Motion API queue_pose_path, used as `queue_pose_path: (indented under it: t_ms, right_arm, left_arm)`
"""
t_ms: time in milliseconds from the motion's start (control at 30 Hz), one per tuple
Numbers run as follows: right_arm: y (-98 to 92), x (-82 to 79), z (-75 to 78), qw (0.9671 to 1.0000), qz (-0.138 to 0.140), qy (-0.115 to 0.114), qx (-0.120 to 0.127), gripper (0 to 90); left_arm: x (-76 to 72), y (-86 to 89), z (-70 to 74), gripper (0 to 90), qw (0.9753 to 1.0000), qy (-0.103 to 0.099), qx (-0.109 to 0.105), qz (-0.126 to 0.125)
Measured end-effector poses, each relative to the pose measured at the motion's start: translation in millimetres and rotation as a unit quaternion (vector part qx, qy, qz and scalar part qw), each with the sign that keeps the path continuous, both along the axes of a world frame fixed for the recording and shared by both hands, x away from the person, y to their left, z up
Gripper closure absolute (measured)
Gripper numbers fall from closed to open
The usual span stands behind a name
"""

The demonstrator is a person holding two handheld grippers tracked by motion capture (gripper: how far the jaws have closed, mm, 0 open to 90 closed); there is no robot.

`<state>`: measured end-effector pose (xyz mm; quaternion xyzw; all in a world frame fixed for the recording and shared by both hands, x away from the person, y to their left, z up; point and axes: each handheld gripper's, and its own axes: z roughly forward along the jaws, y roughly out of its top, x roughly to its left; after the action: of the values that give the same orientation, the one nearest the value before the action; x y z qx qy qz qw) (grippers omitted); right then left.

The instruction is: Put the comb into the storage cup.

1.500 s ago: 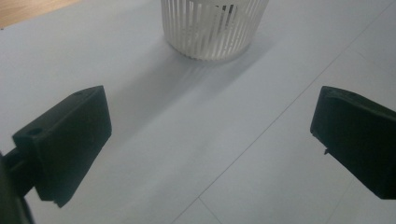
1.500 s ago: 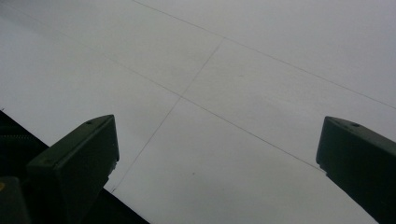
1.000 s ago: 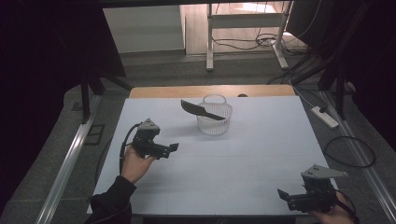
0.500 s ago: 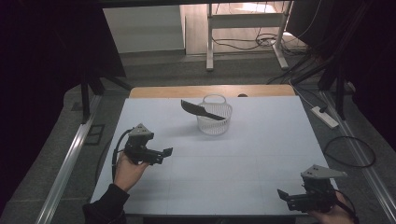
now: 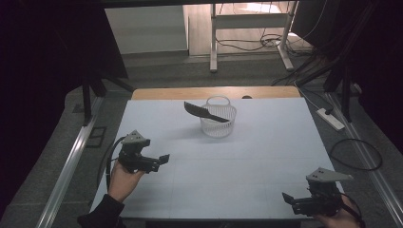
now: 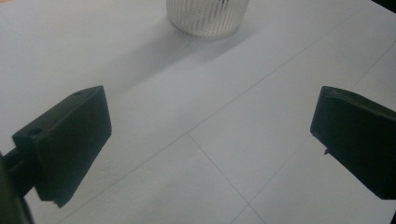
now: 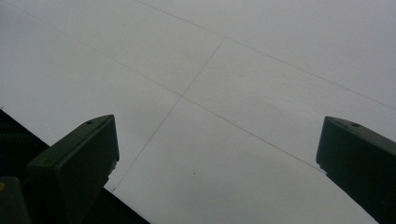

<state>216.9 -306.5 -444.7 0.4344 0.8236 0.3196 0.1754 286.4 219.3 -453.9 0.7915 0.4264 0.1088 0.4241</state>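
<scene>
A white ribbed basket (image 5: pixel 217 122) stands at the far middle of the white table (image 5: pixel 266 152). A dark knife-shaped piece (image 5: pixel 204 111) lies across its rim, with the tip poking out to the left. My left gripper (image 5: pixel 162 160) hovers near the table's left side, held by a hand, pointing right. Its jaws are wide open and empty. In the left gripper view, the left gripper (image 6: pixel 210 140) faces the basket (image 6: pixel 208 16) from well short of it. My right gripper (image 5: pixel 287 199) sits at the near right corner, and the right gripper (image 7: pixel 215 158) is open over bare table.
A wooden strip (image 5: pixel 214 92) borders the table's far edge. On the floor to the right lie a power strip (image 5: pixel 330 118) and a looped cable (image 5: pixel 354 154). A metal rail (image 5: pixel 66 166) runs along the left side. The table's near edge (image 7: pixel 70 158) is by the right gripper.
My left gripper has drawn back to the left and toward the person, away from the basket. The right gripper has stayed put.
</scene>
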Motion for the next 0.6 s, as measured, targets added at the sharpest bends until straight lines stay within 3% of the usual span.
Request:
queue_pose_path:
  t_ms: [600]
  right_arm:
    - [0.8, 0.2, -0.2, 1.0000, 0.001, 0.002, -0.001, 0.0]
  left_arm:
    - [-32.0, 22.2, 0.0, 0.0, 0.9999, 0.003, 0.002, 0.016]
